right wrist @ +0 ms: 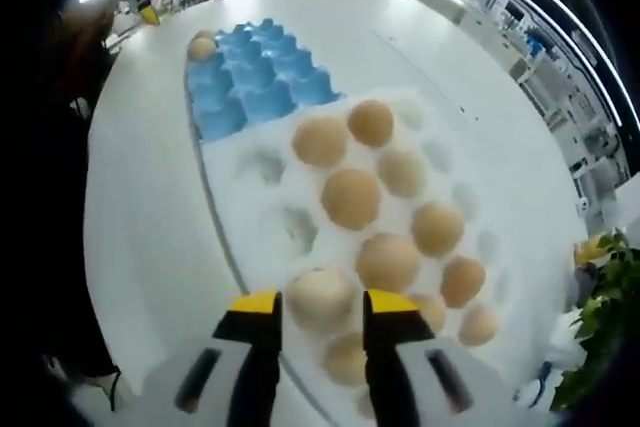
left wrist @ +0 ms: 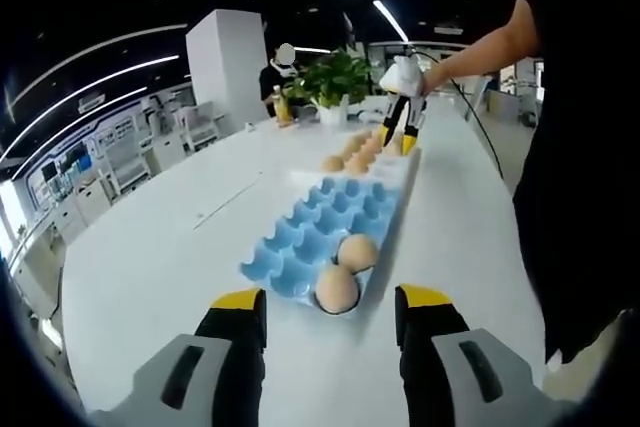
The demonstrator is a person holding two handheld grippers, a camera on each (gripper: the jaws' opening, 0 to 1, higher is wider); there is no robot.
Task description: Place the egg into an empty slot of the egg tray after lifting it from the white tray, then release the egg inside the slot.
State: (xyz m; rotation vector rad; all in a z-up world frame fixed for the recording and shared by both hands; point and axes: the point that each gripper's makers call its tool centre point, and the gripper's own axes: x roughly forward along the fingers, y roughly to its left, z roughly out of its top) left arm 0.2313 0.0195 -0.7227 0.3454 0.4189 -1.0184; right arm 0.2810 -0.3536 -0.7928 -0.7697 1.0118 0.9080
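Egg (right wrist: 318,295): seated in the white tray (right wrist: 262,209), bracketed by the right gripper (right wrist: 318,313), contact not discernible; long axis undeterminable. Blue egg tray (right wrist: 250,82) adjoined at 11 o'clock. Left gripper (left wrist: 330,309) held wide over the bench (left wrist: 150,257).

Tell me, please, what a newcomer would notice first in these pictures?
Probably the bright blue egg tray on the white table, with two eggs at its near end in the left gripper view. Next, the white tray of brown eggs adjoining it. There the right hand-held gripper straddles one egg, its yellow-tipped jaws on either side.
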